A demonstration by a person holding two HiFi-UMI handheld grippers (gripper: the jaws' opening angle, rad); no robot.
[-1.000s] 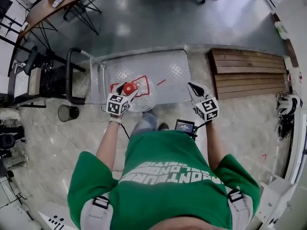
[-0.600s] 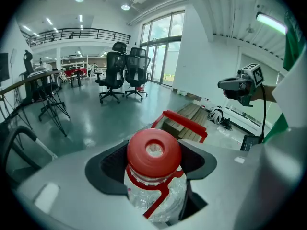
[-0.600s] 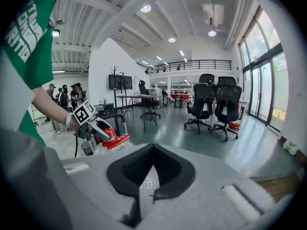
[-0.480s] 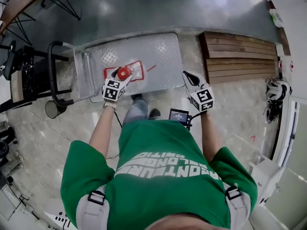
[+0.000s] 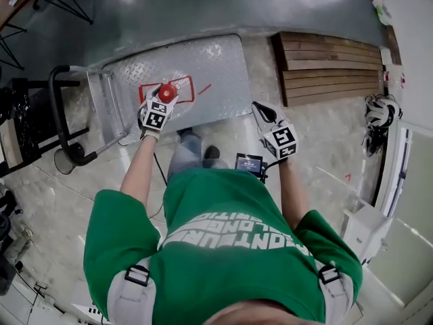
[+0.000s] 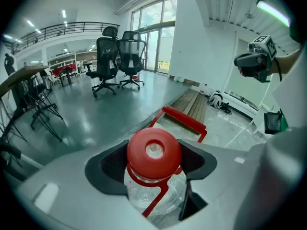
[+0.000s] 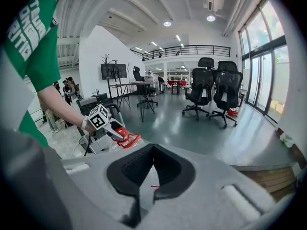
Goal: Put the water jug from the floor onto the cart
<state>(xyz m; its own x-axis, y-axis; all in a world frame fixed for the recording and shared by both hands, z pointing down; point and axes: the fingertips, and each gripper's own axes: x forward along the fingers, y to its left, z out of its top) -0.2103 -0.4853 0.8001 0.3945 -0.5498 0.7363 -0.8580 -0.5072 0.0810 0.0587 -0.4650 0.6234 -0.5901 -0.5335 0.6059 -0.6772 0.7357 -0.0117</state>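
Over the cart (image 5: 216,66), the jug (image 5: 167,92) now sits above the steel deck near the push-handle end. A second ago it was at the deck's near edge, so I judge that only lowering and release remain; whether it already rests there I can't tell. The left gripper (image 5: 161,102) has its jaws pinching the jug's neck under the red cap (image 6: 153,150). The right gripper (image 5: 261,111) hangs beside the cart, jaws slightly parted on nothing. No jug label reads, and the lettering on the shirt (image 5: 230,235) is too warped.
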